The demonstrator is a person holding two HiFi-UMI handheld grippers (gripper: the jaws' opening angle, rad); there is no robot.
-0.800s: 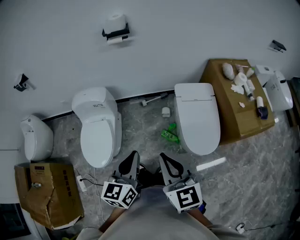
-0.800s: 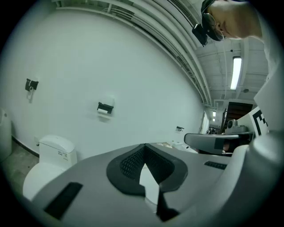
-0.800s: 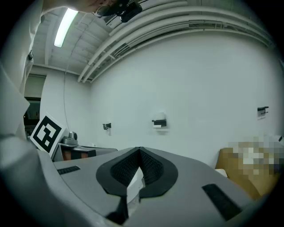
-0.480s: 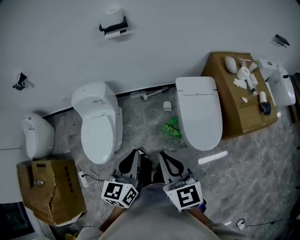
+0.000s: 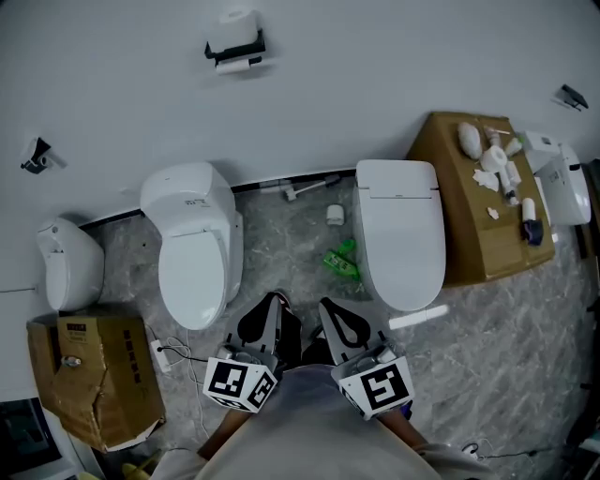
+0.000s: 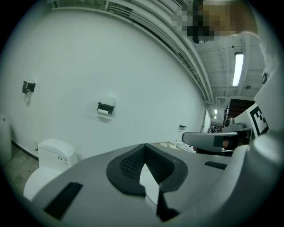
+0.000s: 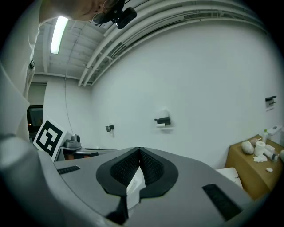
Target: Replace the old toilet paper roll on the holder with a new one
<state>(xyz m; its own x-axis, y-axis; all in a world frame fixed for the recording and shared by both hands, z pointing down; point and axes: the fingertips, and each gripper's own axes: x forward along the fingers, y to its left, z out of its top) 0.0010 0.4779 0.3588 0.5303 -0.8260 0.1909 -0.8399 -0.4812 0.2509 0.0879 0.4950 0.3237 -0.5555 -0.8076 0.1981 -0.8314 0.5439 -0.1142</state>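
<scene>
Wall holder (image 5: 234, 47) unmoved; left hand-held gripper (image 5: 274, 305), right hand-held gripper (image 5: 325, 307) still closed.

Left tool (image 6: 144, 150) jaws were together, nothing between them. Paper holder (image 6: 105, 108) with pale roll (image 6: 106, 101) sat on far wall (image 6: 88, 57); toilet (image 6: 54, 150) below left. Right tool (image 6: 208, 138) reached in from right.

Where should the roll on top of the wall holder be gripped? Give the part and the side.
Probably grip the roll across its curved sides, coming from the front: it sits atop the black holder against the wall, so back and underside are blocked; its flanks are free.
</scene>
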